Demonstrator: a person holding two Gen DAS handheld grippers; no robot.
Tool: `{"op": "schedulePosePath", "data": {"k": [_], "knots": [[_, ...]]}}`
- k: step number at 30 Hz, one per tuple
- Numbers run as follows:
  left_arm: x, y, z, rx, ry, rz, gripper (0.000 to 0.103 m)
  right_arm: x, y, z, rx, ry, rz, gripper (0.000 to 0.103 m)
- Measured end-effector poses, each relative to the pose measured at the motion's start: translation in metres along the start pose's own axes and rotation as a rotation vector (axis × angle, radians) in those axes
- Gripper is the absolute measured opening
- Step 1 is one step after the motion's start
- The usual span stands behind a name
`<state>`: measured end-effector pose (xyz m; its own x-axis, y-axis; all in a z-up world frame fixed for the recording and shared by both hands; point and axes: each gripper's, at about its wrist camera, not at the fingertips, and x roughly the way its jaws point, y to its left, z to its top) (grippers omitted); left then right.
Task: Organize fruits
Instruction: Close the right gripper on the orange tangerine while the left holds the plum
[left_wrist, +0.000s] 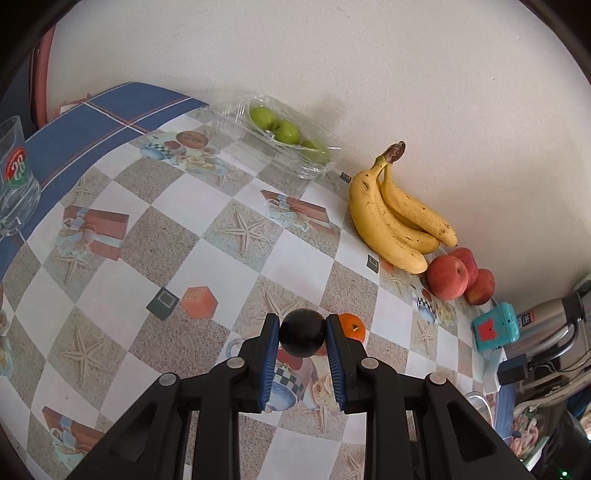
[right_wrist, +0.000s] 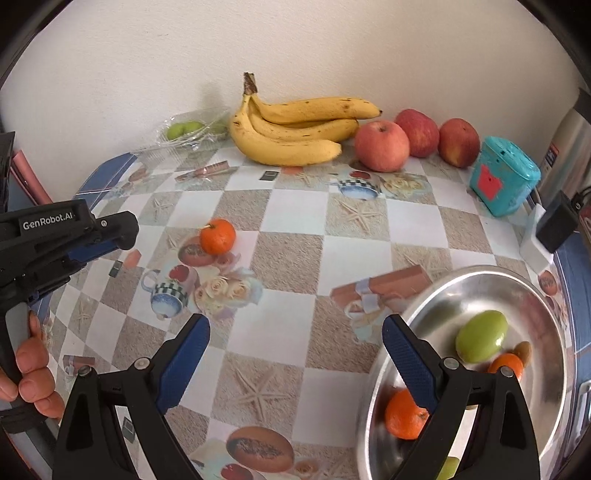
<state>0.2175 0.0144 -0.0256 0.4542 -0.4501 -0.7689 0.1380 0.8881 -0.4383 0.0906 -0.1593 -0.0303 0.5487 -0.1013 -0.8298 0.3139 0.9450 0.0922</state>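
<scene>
My left gripper (left_wrist: 302, 330) is shut on a dark round plum (left_wrist: 301, 333), held above the table. It shows from the side in the right wrist view (right_wrist: 122, 230); the plum is hidden there. A tangerine (left_wrist: 352, 326) (right_wrist: 217, 236) lies on the table just beyond it. My right gripper (right_wrist: 295, 345) is open and empty, its right finger over the rim of a metal bowl (right_wrist: 550, 321). The bowl holds a green fruit (right_wrist: 480, 340) and two tangerines (right_wrist: 404, 415). Bananas (right_wrist: 295, 129) (left_wrist: 395, 218) and three red apples (right_wrist: 382, 146) (left_wrist: 447, 277) lie along the wall.
A clear plastic box with green apples (left_wrist: 280, 129) (right_wrist: 192, 129) sits at the back wall. A teal box (right_wrist: 504, 181) (left_wrist: 495, 326), a steel flask (right_wrist: 569, 147) and a black charger (right_wrist: 556, 221) stand at the right. A glass (left_wrist: 14, 177) stands at the left.
</scene>
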Motion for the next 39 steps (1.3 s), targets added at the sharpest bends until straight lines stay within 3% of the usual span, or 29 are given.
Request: {"op": "schedulePosePath", "data": {"k": [16, 28, 30, 34, 39], "knots": [[0.008, 0.017, 0.004, -0.076, 0.026, -0.02, 0.027, 0.056, 0.045, 0.027, -0.074, 0.022, 0.026, 0.094], [0.015, 0.036, 0.003, -0.162, 0.046, -0.015, 0.027, 0.09, 0.074, 0.047, -0.161, 0.02, 0.028, 0.075], [0.016, 0.035, 0.002, -0.164, 0.048, -0.02, 0.027, 0.094, 0.075, 0.048, -0.16, 0.022, 0.027, 0.067], [0.019, 0.037, 0.0, -0.173, 0.06, -0.025, 0.027, 0.102, 0.077, 0.05, -0.157, 0.031, 0.041, 0.063], [0.021, 0.042, -0.001, -0.189, 0.071, -0.015, 0.027, 0.104, 0.081, 0.052, -0.17, 0.029, 0.046, 0.05]]}}
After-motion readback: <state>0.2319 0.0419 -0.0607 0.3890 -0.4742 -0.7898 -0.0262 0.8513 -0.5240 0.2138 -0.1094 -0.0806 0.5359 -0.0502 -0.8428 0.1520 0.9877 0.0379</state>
